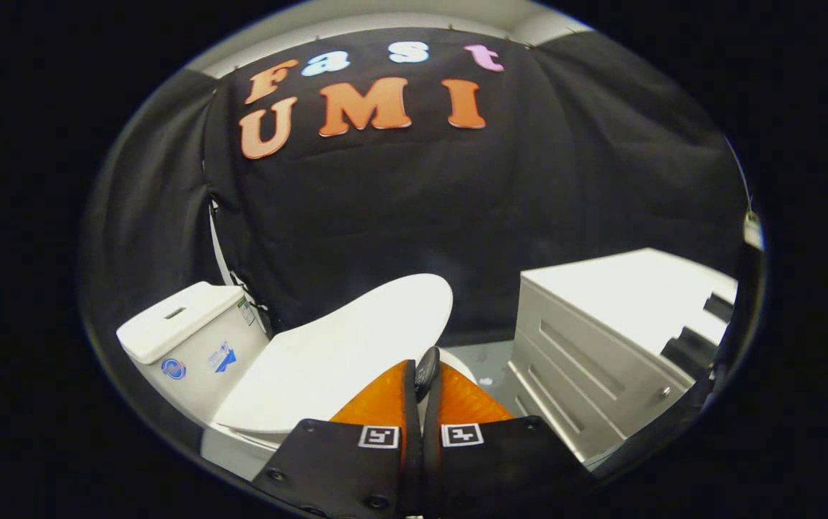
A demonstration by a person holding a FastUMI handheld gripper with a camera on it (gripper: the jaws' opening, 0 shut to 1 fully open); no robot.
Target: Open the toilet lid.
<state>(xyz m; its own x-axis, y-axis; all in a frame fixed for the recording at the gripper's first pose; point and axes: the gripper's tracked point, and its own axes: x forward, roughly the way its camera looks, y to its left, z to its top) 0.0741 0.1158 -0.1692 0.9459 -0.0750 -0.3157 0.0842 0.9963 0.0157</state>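
1. Plainly, the gripper [423,375] had its fingers [378,404] pressed together, nothing held between them.
2. The toilet lid [342,353] lay partly raised, just beyond the fingers, beside the tank [190,339].
3. A white cabinet [601,339] stood opposite the tank.

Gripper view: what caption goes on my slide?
Gripper jaws nearly closed at the raised toilet lid's edge, tank behind, white drawers beside.

Black cloth wall [457,209] hangs behind a white drawer cabinet [601,346] (handles recessed) on grey floor [482,360].
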